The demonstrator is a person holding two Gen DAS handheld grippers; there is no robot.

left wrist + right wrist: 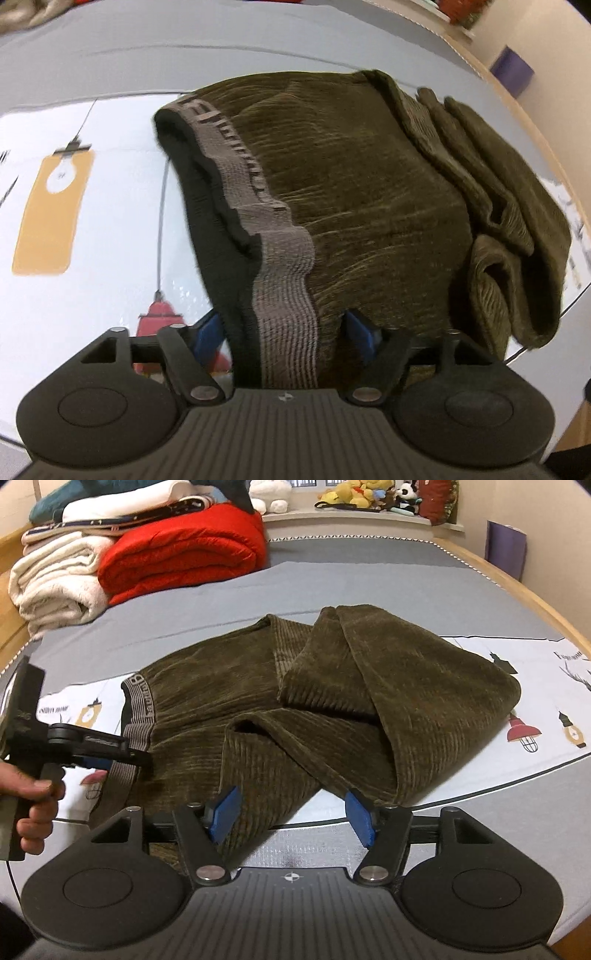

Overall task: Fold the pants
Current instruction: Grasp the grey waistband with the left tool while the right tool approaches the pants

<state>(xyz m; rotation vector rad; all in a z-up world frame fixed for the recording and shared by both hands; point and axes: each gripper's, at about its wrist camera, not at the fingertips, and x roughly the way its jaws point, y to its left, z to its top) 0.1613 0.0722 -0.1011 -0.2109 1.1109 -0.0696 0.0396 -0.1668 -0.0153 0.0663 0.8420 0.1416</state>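
Olive-brown corduroy pants (332,709) with a grey elastic waistband (138,705) lie loosely folded on the bed, legs doubled back over the body. In the left wrist view the pants (369,192) fill the frame, and the waistband (288,295) runs between the blue pads of my left gripper (284,332), whose jaws stand wide around it. The left gripper also shows in the right wrist view (122,755), at the waistband's near corner. My right gripper (291,816) is open at the near edge of the pants, its left pad (223,812) against the cloth.
The bed has a grey and white printed sheet (480,602) and a wooden frame (517,587). Folded red (184,550) and cream blankets (55,579) are stacked at the far left. Plush toys (354,494) line the sill. A purple bag (504,550) stands at the right wall.
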